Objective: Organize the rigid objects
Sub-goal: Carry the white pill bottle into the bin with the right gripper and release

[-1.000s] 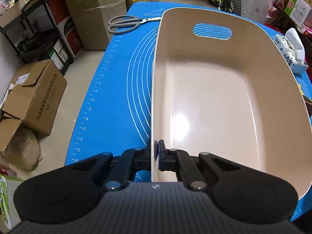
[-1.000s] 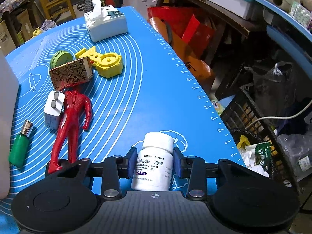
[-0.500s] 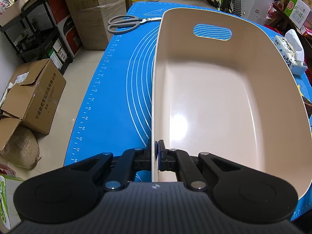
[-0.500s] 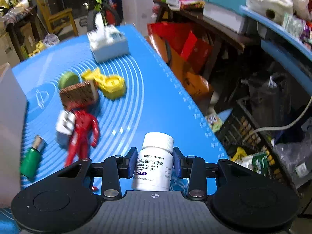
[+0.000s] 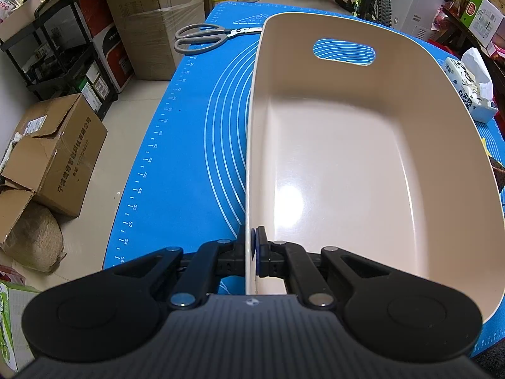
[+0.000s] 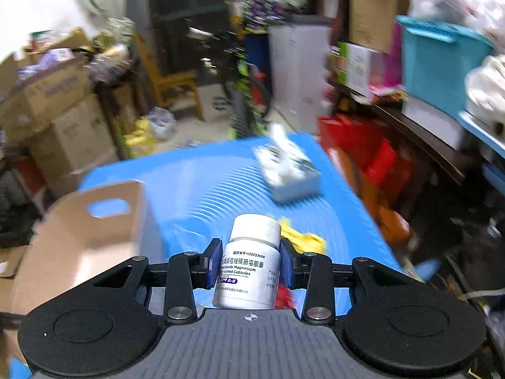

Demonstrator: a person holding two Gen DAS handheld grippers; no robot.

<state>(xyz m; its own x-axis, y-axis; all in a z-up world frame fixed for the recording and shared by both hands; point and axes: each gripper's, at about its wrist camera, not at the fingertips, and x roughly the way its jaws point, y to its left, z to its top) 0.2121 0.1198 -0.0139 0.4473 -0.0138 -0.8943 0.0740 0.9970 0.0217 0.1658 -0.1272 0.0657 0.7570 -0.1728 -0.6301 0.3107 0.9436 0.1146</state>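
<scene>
Ideally, right gripper (image 6: 249, 267) fingers gripping the pill bottle (image 6: 247, 268) upright, left gripper (image 5: 252, 252) fingers clamping the basin (image 5: 347, 164) wall, steadying it.

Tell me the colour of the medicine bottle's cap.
White, like the medicine bottle itself; clearest in the right wrist view.

Right gripper (image 6: 249, 267): I have raised it off the tabletop and tipped its view up toward the room.
Pill bottle (image 6: 247, 268): it has come up with the jaws, no longer low over the blue mat (image 6: 205, 177).
Beige bin (image 6: 82, 240): before a sliver at the left edge, now its handle end is left of the jaws.
Tissue box (image 6: 288, 173): now ahead of the jaws, blurred.
Red figure, charger, green lighter: gone from view.
</scene>
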